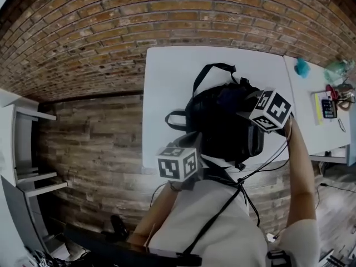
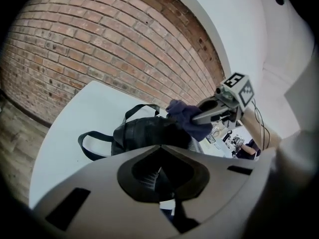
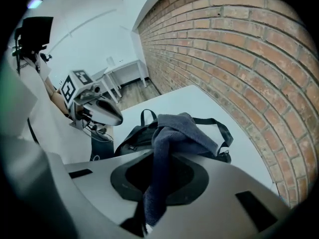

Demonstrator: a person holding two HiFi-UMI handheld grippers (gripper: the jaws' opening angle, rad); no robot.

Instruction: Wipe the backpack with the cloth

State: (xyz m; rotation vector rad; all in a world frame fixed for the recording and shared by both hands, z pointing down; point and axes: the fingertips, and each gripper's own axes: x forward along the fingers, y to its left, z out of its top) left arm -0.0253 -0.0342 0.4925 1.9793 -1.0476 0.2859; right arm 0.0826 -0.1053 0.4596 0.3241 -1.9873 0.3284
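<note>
Brick wall (image 1: 167,26) runs along the far side, plank floor (image 1: 89,149) below it. The white table (image 1: 167,82) stands against the wall. The black backpack (image 1: 219,124) lies flat on the table toward its near edge, with one strap loop reaching toward the wall and another out to my left. The blue-grey cloth (image 3: 174,131) is draped over the top of the backpack and touches its upper face. One end of the cloth runs down between the jaws of my right gripper (image 2: 199,117), which are closed tight on it. My left gripper (image 3: 112,117) sits at the near edge of the backpack. Its jaws are drawn together with a dark strip of the backpack pinched between them. The two grippers are near each other but not touching.
</note>
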